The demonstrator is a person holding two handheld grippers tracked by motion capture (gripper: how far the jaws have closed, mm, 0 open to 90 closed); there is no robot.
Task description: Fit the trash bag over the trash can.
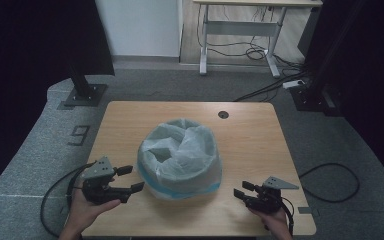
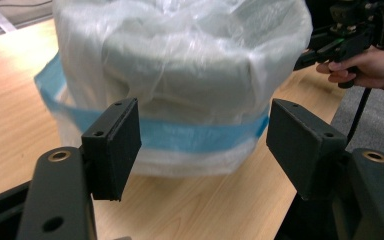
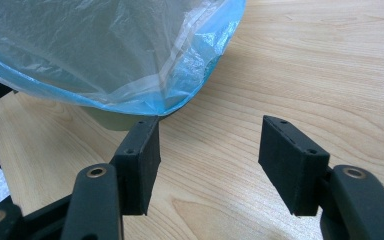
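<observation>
bin (image 1: 180, 187) lined with plastic bag (image 1: 180, 152) on table (image 1: 250, 145).

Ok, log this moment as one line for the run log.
left gripper: open, empty, beside bin bag | right gripper: open, empty, near bag's blue hem | bin on table, untouched

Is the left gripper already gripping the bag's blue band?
No: the left gripper has its jaws open, short of the plastic bag, with nothing between them.

Wooden table (image 1: 260, 150); white desk (image 1: 240, 30) beyond; black cable (image 1: 330, 182) on carpet.
</observation>
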